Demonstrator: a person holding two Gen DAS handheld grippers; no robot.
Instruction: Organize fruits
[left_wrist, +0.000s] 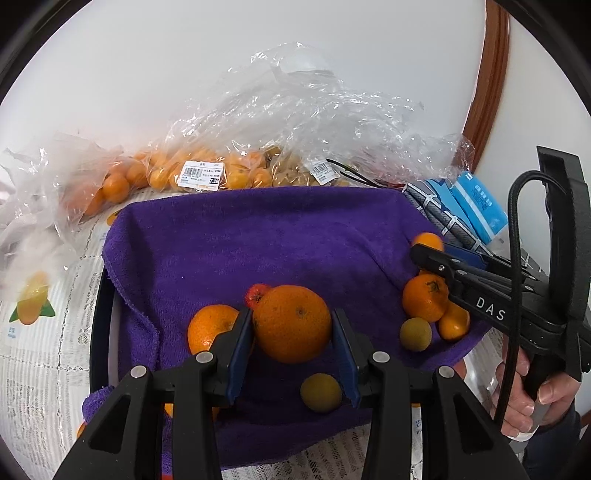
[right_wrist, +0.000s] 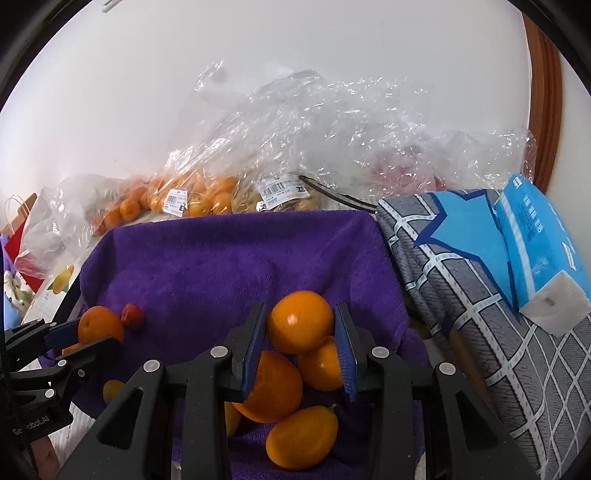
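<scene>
A purple towel (left_wrist: 258, 236) lines a tray and holds loose fruit. My left gripper (left_wrist: 293, 325) is shut on a large orange (left_wrist: 291, 323) just above the towel. Another orange (left_wrist: 210, 326) lies left of it, a small red fruit (left_wrist: 256, 294) behind, a yellow-green fruit (left_wrist: 320, 392) below. My right gripper (right_wrist: 300, 321) is shut on a small orange (right_wrist: 299, 320) over a cluster of oranges (right_wrist: 273, 387). In the left wrist view the right gripper (left_wrist: 428, 251) reaches in from the right above a mandarin (left_wrist: 424, 297).
Clear plastic bags of oranges (left_wrist: 207, 173) and other fruit lie behind the towel against a white wall. A grey checked cloth (right_wrist: 461, 295) with a blue tissue pack (right_wrist: 539, 243) lies to the right. A lace tablecloth (left_wrist: 40, 369) covers the table.
</scene>
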